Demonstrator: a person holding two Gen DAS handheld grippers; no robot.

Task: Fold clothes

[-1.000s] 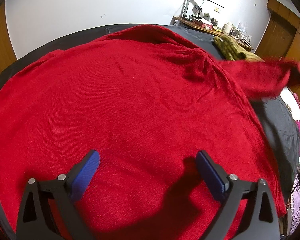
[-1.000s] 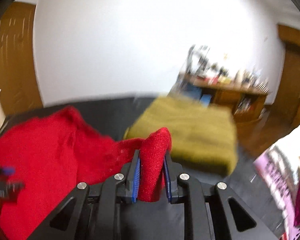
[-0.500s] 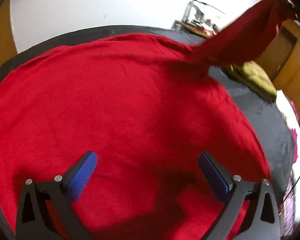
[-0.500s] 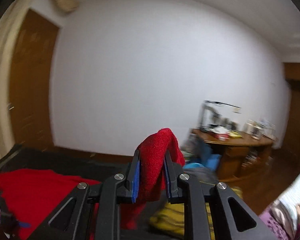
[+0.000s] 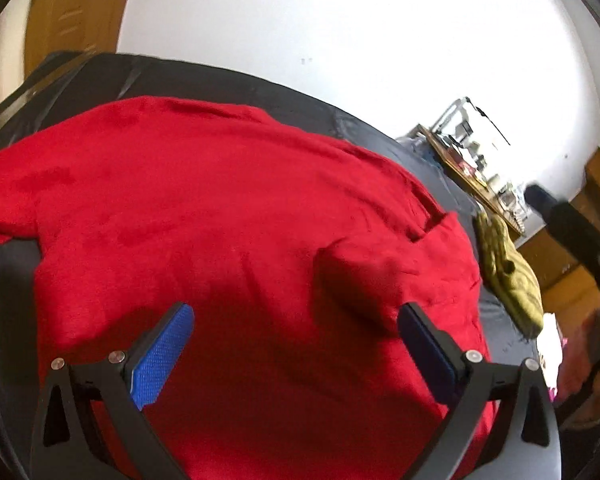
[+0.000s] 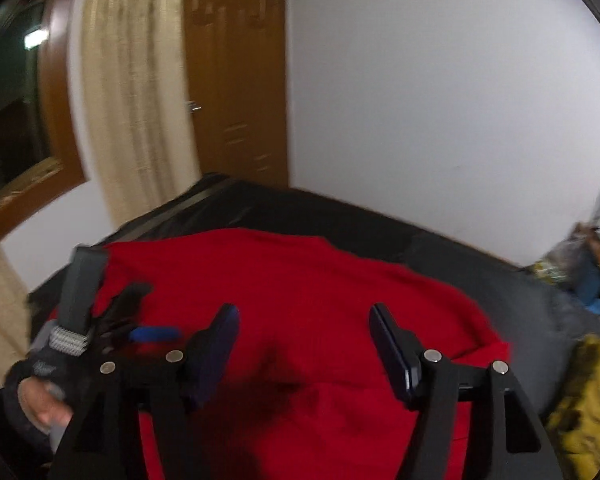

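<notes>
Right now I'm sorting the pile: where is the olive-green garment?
The olive-green garment lies at the right of both wrist views, on the dark bed cover just past the red sweater.

clear: above red sweater (image 5: 228,216) | obstacle: olive garment (image 5: 508,268) at right

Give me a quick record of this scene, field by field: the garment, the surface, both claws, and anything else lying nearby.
garment: red sweater, spread out, one sleeve folded in across the body
surface: dark bed cover
left claw: open, empty, above the sweater
right claw: open, empty, above the sweater
other clothing: olive-yellow garment on the cover, beside the sweater
background: wooden door, cream curtain, cluttered desk
</notes>
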